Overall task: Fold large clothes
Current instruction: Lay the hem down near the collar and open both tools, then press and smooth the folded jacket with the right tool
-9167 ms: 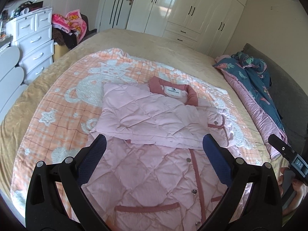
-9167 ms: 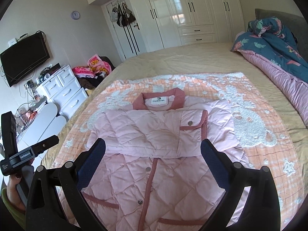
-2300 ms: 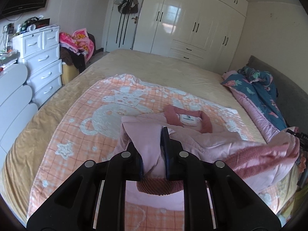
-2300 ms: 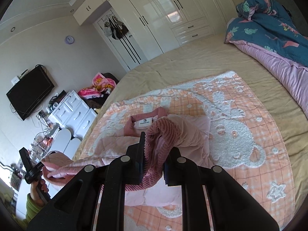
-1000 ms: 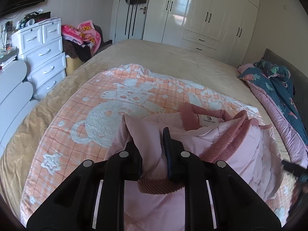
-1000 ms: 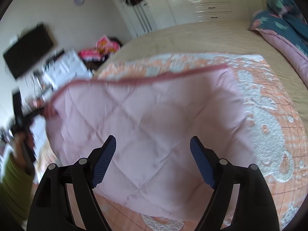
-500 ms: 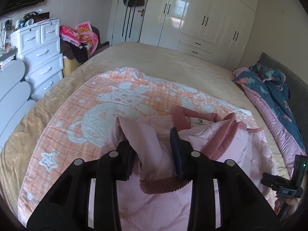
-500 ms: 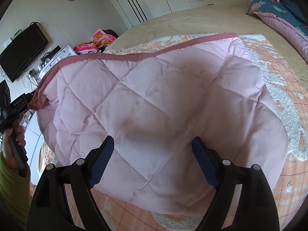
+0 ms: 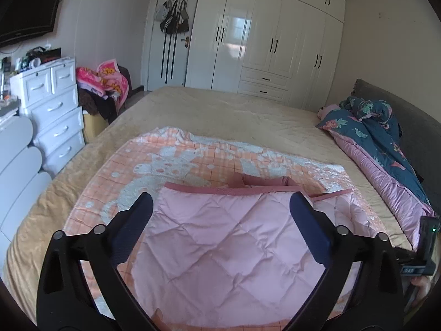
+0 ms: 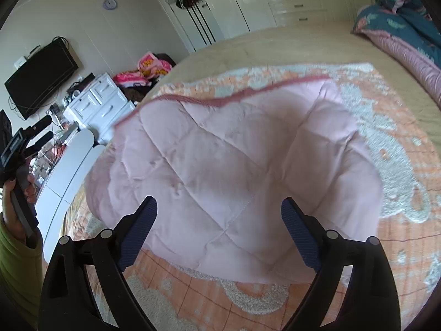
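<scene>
Jacket [image 9: 220, 237]: quilted pink cloth, slight sheen, ribbed knit trim along the edge. Blanket [image 9: 165, 165]: fuzzy, towel-like orange-and-white cloth. Bedspread [image 9: 220, 110]: beige, matt, plush. Wardrobe [image 9: 270, 35]: glossy white doors. Drawers [image 9: 52, 104]: white, look plastic. Finger pads [image 9: 135, 229]: dark blue, ribbed; gripper arms matt black plastic.

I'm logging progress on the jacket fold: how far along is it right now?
Done: the pink quilted jacket lies folded on the orange blanket, its hem brought up near the collar. In hand: nothing. The left gripper and right gripper have just been opening, and nothing is clamped between their jaws. Left: probably smoothing, since the folded edge looks uneven, or one more fold.
</scene>
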